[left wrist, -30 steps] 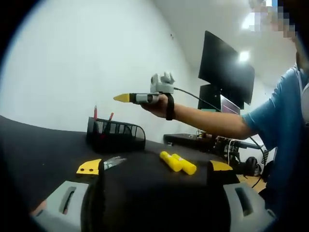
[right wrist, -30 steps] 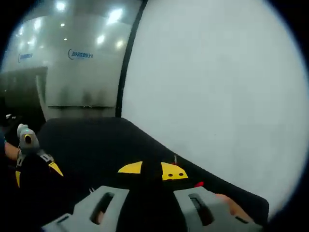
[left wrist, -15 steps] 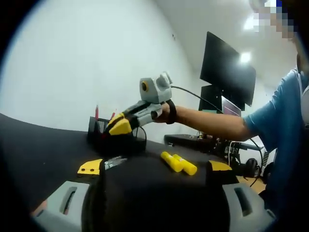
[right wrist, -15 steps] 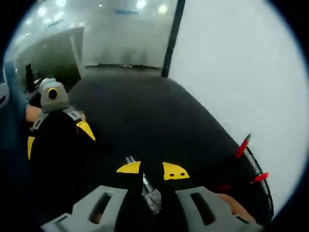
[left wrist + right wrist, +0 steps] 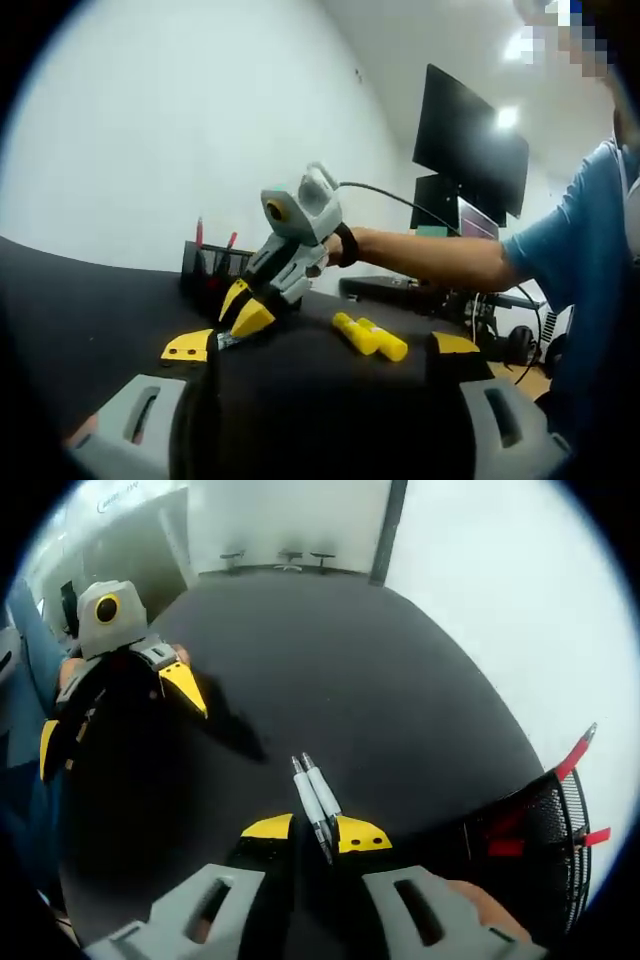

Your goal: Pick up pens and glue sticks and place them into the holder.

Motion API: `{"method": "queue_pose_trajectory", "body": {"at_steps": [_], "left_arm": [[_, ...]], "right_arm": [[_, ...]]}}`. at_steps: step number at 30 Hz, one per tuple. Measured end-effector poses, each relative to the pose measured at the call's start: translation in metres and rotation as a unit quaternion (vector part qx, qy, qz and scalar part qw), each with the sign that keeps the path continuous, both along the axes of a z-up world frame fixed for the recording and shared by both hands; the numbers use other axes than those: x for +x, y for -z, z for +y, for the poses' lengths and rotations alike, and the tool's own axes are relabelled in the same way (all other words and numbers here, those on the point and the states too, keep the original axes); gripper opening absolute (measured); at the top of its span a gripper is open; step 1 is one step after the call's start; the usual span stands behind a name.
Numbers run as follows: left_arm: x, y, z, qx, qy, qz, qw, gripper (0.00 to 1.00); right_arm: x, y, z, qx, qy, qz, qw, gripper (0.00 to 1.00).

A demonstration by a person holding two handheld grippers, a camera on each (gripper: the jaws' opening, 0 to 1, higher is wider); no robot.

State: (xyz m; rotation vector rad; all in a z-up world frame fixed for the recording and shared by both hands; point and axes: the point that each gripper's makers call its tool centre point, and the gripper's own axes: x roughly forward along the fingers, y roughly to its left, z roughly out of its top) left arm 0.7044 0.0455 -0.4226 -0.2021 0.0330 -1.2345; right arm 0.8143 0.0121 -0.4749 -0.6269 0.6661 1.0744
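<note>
A black tabletop (image 5: 90,300) spreads across the lower part of the left gripper view beneath a plain white wall (image 5: 150,130). At upper right of that view a dark monitor (image 5: 468,145) hangs against the wall, with a bright ceiling light (image 5: 506,117) just beside it. Lower down at right, a cluttered desk (image 5: 440,295) carries dark equipment and cables, and a person's blue sleeve (image 5: 575,250) fills the right edge. In the right gripper view the same black tabletop (image 5: 330,670) runs toward the top of the frame, where office chairs (image 5: 290,558) stand before a pale wall.
</note>
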Motion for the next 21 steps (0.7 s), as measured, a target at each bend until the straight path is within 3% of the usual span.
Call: {"method": "queue_pose_trajectory", "body": {"at_steps": [11, 21], "left_arm": [[0.0, 0.0, 0.0, 0.001, -0.001, -0.001, 1.0, 0.84], [0.001, 0.0, 0.0, 0.002, -0.001, -0.002, 1.0, 0.83]], "right_arm": [[0.001, 0.015, 0.002, -0.025, -0.002, 0.014, 0.9996, 0.11], [-0.003, 0.018, 0.008, -0.041, -0.01, 0.018, 0.999, 0.07]]}}
